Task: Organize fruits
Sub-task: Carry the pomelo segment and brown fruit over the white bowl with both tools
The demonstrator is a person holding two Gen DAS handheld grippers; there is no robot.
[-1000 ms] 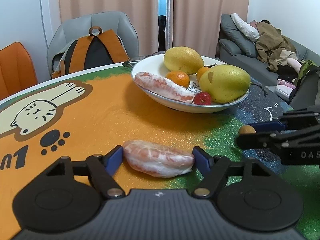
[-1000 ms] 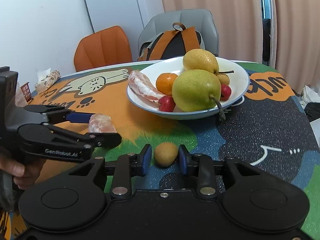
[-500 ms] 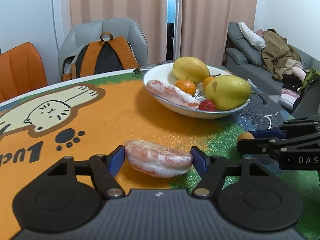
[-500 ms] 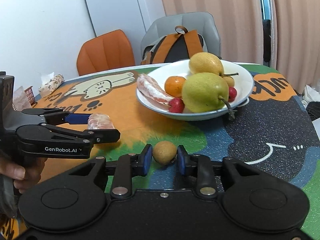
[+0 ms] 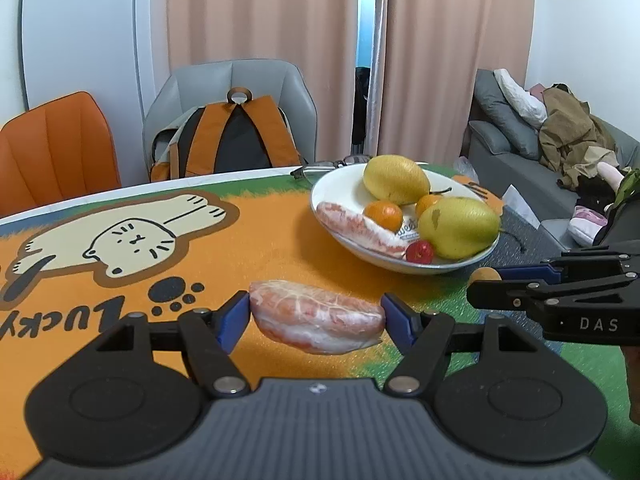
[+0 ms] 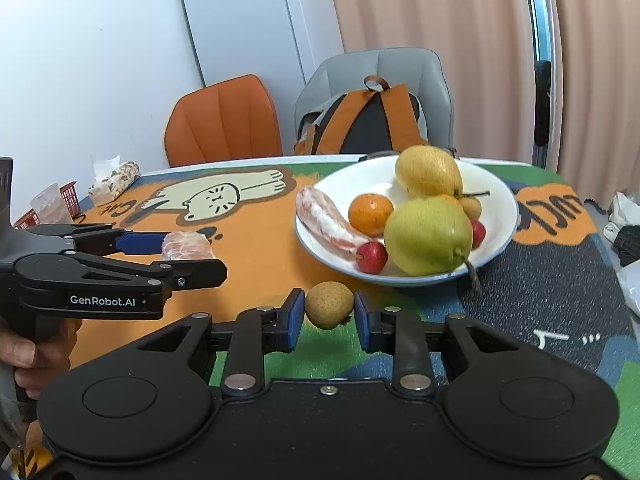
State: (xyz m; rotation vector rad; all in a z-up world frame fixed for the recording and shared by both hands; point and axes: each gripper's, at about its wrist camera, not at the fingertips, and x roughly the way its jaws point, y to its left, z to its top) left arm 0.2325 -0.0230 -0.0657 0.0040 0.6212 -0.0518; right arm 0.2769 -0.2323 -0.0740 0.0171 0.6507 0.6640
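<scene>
Left gripper (image 5: 316,318) clamped on a peeled pomelo wedge (image 5: 316,320), blue pads pressing both ends, wedge raised clear of the worktop (image 5: 260,248). Right gripper (image 6: 325,314) clenched on a small brown round fruit (image 6: 329,305), pads tight against its sides, fruit also off the surface. In the right view, left gripper seen side-on at far left, gripped by a hand (image 6: 36,354), wedge showing between its fingers. In the left view, right gripper reaching in from the right edge, brown fruit at its tip. White bowl (image 6: 504,216) just beyond both grippers, toward the worktop's far right. In the bowl: a second pomelo wedge (image 6: 328,220) along the left side, an orange (image 6: 370,209) beside it, a big green pear (image 6: 428,236) at front, a yellow pear (image 6: 428,170) behind, a red cherry-like fruit (image 6: 372,257) at the front rim touching wedge and green pear, another red one (image 6: 478,234) right of the green pear, a small brown fruit (image 6: 472,206) behind that. Worktop covered by an orange, green and dark mat with a cartoon cat (image 5: 120,236). Behind it, an orange chair (image 5: 56,152) and a grey chair (image 5: 236,92) carrying an orange-and-black backpack (image 5: 236,140). Tissue pack (image 6: 114,178) and red basket (image 6: 70,198) at the worktop's far left corner.
</scene>
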